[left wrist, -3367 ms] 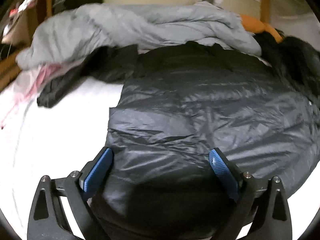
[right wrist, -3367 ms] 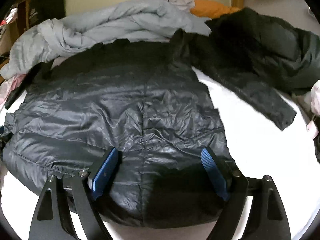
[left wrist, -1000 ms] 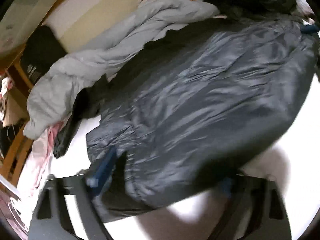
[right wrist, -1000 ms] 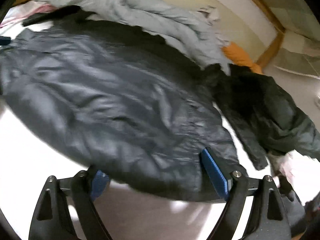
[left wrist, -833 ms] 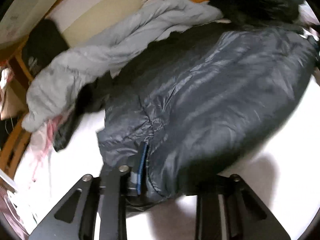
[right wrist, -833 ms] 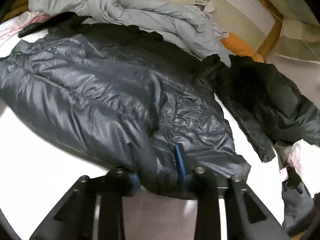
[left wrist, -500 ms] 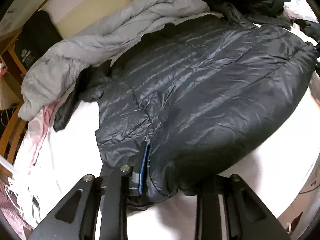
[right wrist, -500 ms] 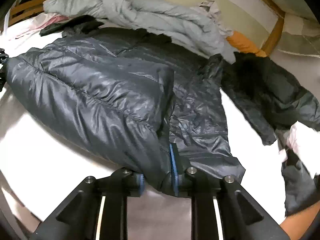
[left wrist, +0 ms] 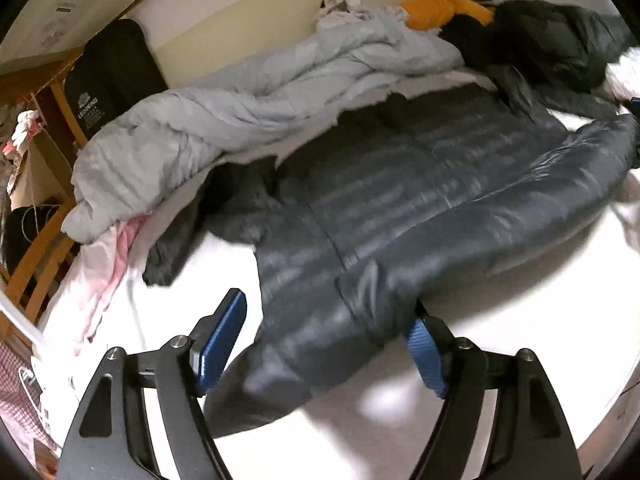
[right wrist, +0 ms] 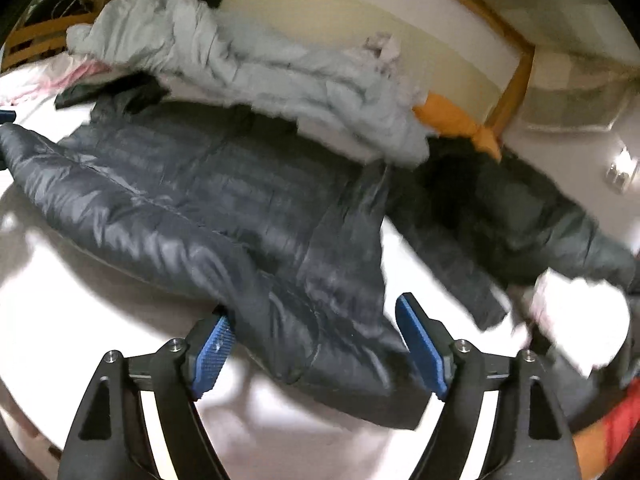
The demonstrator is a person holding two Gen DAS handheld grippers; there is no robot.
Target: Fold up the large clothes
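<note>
Dark puffer jacket (left wrist: 420,208) lies spread on the white bed (left wrist: 500,360) in my left wrist view, its hem corner between my left gripper (left wrist: 324,344) jaws, which stand wide apart. One grey duvet (left wrist: 240,112) is bunched behind it.

My right wrist view: right gripper (right wrist: 316,344) jaws apart, astride the jacket's other corner; one black coat (right wrist: 520,208) beside.

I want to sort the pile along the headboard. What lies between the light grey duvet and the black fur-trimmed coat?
An orange garment sits wedged between the light grey duvet and the black coat. Both wrist views show it.
</note>
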